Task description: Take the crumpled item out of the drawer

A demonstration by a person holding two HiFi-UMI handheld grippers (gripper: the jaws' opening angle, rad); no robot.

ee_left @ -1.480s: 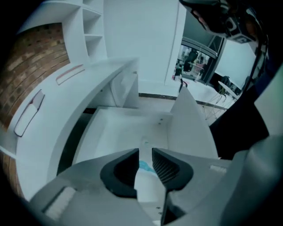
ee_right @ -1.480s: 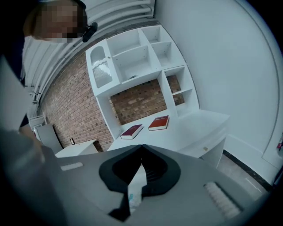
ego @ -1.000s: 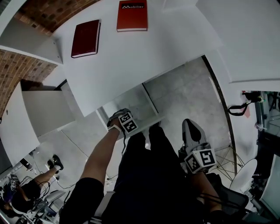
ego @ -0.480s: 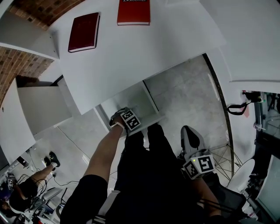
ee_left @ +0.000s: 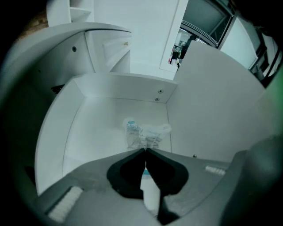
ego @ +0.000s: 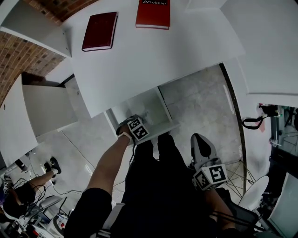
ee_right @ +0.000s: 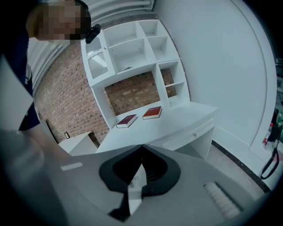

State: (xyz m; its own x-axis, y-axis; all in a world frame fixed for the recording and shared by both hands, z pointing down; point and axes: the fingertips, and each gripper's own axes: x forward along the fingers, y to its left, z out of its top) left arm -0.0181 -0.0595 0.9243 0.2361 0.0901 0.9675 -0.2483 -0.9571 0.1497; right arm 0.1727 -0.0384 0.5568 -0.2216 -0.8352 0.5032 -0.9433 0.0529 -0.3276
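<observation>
White laminate fills most of what we see: a white open drawer [ee_left: 99, 132] stands pulled out from under a white desk [ego: 153, 60]. The desk carries a dark red hardback book [ego: 99, 31] and a brighter red book [ego: 153, 14] (neither belongs to the job).

The task looks about halfway. The drawer is open and the left gripper [ee_left: 144, 151] is down inside it. The crumpled clear plastic wrapper [ee_left: 143, 133], printed in blue, lies on the drawer floor towards the right wall, not yet lifted. We judge that the grasp is being made now. Raising the wrapper clear of the drawer is all that remains.

The left gripper's jaws are closing, and their dark tips already press together with no gap visible. They meet right at the wrapper's near edge and appear to nip it. A sliver of the same blue shows behind the tips, though we cannot see how much plastic is caught.

The right gripper [ee_right: 142, 145] hangs low at the person's right side, well apart from the drawer and pointing towards the desk. Its jaws are pressed together on nothing.
</observation>
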